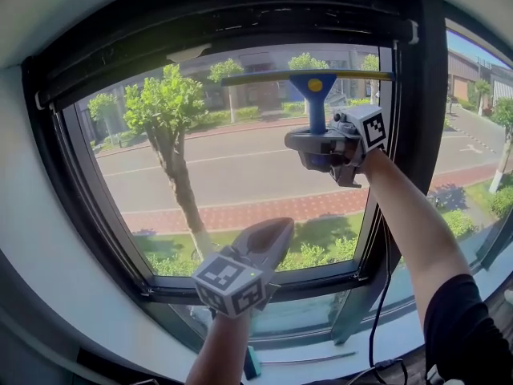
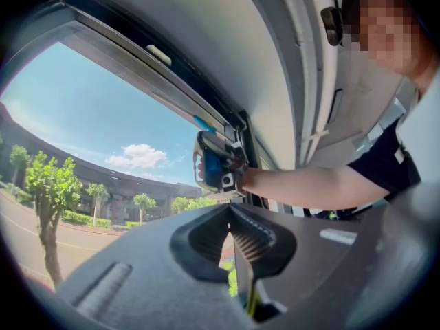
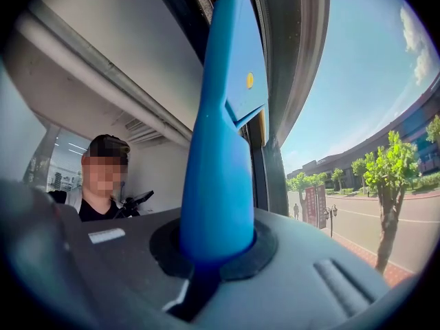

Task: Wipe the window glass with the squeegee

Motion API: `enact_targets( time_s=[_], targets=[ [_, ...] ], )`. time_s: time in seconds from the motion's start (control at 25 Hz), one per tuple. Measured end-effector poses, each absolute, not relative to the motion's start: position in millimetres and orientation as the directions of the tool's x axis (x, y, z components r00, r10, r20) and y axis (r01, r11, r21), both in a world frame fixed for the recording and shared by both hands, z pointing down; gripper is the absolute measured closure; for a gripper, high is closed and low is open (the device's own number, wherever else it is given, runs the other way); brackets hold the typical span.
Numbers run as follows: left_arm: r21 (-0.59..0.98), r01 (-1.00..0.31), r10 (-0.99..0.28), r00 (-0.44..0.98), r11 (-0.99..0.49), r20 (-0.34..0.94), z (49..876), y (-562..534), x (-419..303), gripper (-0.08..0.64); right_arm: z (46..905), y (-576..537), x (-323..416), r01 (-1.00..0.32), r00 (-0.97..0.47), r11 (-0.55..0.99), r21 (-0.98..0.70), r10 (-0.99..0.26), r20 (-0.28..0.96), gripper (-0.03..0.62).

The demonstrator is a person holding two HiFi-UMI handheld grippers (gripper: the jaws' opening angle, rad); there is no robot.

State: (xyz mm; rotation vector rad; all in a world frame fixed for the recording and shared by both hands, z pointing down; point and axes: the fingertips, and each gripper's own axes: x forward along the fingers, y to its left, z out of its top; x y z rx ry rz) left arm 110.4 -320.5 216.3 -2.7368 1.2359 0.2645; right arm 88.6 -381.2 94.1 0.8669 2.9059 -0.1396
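The squeegee [image 1: 313, 95] has a blue handle and a long yellow-edged blade [image 1: 264, 78] that lies level against the top of the window glass [image 1: 240, 167]. My right gripper [image 1: 330, 147] is shut on the handle just below the head, at the pane's upper right. In the right gripper view the blue handle [image 3: 218, 150] rises straight out from between the jaws of that gripper [image 3: 216, 243]. My left gripper [image 1: 268, 239] hangs low in front of the pane's bottom edge, shut with nothing in it. In the left gripper view its jaws [image 2: 230, 218] meet, and the right gripper [image 2: 218, 163] shows beyond.
A dark window frame [image 1: 405, 135] surrounds the pane, with a roller housing [image 1: 240, 22] across the top. A white sill [image 1: 321, 351] runs below, with a black cable [image 1: 378, 311] hanging over it and a small blue object [image 1: 252, 365] on it. Another pane [image 1: 473, 135] lies to the right.
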Motion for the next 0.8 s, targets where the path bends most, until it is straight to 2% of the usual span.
enact_targets(
  time_s=[0.8],
  targets=[
    [-0.025, -0.753, -0.735, 0.648, -0.657, -0.197, 231, -319, 104, 0.558, 156, -379, 84, 0.574, -0.818, 0.805, -0.15, 0.554, -0.154, 0.589]
  ],
)
